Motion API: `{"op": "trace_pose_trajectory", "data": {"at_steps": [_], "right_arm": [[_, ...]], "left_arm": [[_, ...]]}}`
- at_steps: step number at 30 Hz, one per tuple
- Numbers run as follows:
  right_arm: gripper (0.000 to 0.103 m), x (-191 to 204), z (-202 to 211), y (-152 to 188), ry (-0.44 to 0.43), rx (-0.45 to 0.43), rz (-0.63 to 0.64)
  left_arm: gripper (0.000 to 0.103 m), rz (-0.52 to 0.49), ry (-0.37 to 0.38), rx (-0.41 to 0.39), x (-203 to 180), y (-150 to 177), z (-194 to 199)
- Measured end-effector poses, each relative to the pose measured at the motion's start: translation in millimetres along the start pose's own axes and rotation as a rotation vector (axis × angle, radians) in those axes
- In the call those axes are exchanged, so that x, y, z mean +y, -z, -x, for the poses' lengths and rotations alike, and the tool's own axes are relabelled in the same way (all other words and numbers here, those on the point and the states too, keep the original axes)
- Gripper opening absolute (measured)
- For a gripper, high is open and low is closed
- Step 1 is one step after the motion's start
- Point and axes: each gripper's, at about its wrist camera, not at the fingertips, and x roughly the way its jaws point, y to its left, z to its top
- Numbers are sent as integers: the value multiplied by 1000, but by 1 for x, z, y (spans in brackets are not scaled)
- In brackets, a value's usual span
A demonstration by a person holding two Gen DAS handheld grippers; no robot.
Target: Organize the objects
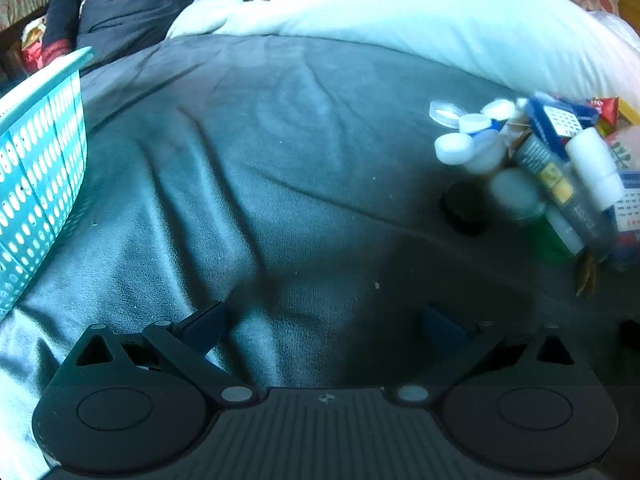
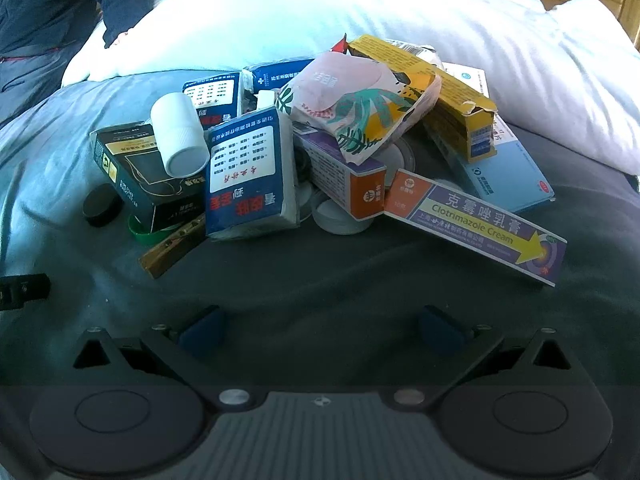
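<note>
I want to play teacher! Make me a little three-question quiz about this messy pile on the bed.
1. True or false: the white bottle lies on its side across the black box.
2. Which English words are printed on the long purple box? A) Cold Cream B) Clotrimazole Cream C) Tooth Paste
3. Fill in: the teal basket shows in the ___ wrist view.

Key
1. True. It leans across the box's top.
2. B.
3. Left. Both the left gripper and the right gripper have their fingers spread over the grey blanket, holding nothing.
</note>
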Motion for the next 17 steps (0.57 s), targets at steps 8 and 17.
{"op": "trace_pose_trajectory", "data": {"at_steps": [8, 17], "right_arm": [[103, 9, 5, 8, -3, -2, 3], [103, 27, 16, 21, -19, -15, 15]], "left_arm": [[103, 11, -6, -9, -1, 0, -1], [103, 7, -6, -3, 0, -1, -2]]}}
